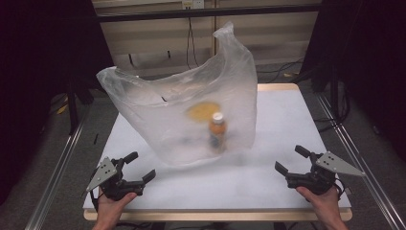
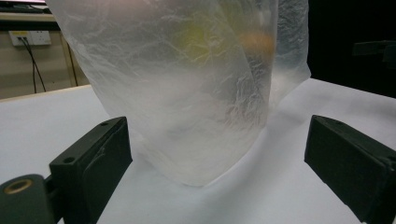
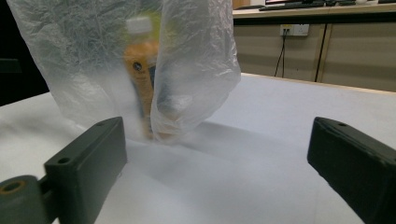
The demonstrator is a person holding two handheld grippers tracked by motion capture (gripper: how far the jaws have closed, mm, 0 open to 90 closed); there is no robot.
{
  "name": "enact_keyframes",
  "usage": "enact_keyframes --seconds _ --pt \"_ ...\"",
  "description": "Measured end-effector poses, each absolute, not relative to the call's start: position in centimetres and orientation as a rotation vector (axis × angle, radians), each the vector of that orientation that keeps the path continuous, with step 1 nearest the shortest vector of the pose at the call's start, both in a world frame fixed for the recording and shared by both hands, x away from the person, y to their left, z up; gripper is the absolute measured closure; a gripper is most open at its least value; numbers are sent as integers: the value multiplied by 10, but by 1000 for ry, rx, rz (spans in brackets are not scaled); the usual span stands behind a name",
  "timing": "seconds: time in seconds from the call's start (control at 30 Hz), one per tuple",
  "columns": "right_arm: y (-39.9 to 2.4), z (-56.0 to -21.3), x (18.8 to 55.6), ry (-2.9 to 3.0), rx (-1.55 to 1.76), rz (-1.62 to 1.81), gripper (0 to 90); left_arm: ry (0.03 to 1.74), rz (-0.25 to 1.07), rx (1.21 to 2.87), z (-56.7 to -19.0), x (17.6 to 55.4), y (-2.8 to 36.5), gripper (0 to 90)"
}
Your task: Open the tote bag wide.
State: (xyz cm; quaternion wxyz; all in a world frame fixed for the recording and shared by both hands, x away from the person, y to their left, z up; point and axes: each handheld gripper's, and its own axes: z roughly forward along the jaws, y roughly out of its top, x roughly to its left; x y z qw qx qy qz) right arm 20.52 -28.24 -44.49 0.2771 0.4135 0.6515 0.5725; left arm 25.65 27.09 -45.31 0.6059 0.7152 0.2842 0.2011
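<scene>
Both claws, left (image 1: pixel 139 167) and right (image 1: pixel 293 160), are held wide open and empty; the bag (image 1: pixel 182 115) is best gripped by its rim, sparing the bottle (image 1: pixel 217 130).

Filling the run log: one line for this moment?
left gripper: open | right gripper: open | bottle: upright inside plastic bag | table

Table (image 1: pixel 282 120): rectangular, white-topped, pale wood edging seen along the far and near sides; set on grey floor (image 1: pixel 72 163) between metal rails.

Bag (image 1: pixel 163 110): translucent plastic, stood upright at the middle of the top, mouth open upward, one corner raised high at the right. Its base is seen resting on the white surface. Contents are seen through the film only: bottle (image 1: pixel 217 132), upright, orange, white-capped; a yellow shape behind it, blurred.
</scene>
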Motion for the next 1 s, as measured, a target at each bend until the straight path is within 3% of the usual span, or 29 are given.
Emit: enact_keyframes --seconds 0.2,0.37,0.4,0.43,0.47,0.6,0.77,0.8,0.83,0.87,0.93,1.0 --pt "-278 -446 210 1791 1099 1494 116 664 442 1679 -454 258 269 103" --pt "-277 -447 214 1829 1103 1523 244 676 430 1673 -454 259 267 165" --pt "-277 -446 214 1834 1104 1545 282 669 428 1676 -453 259 267 203" --pt "-278 -445 215 1836 1107 1553 343 665 414 1677 -453 258 267 324" --pt "-278 -445 215 1836 1107 1553 343 664 417 1674 -452 257 269 324" --pt "-279 -443 218 1872 1125 1592 544 661 410 1679 -450 257 272 471" --pt "-280 -436 219 1847 1106 1626 714 658 382 1681 -446 257 269 608" --pt "-279 -433 220 1863 1095 1637 777 652 369 1687 -446 256 268 699" --pt "-279 -433 220 1863 1095 1637 777 647 370 1700 -445 256 267 699" --pt "-277 -431 222 1882 1091 1646 843 633 375 1717 -444 257 266 743" --pt "-275 -429 225 1911 1073 1661 886 641 362 1745 -441 257 263 768" --pt "-274 -428 227 1923 1079 1666 892 658 351 1745 -438 257 260 787"
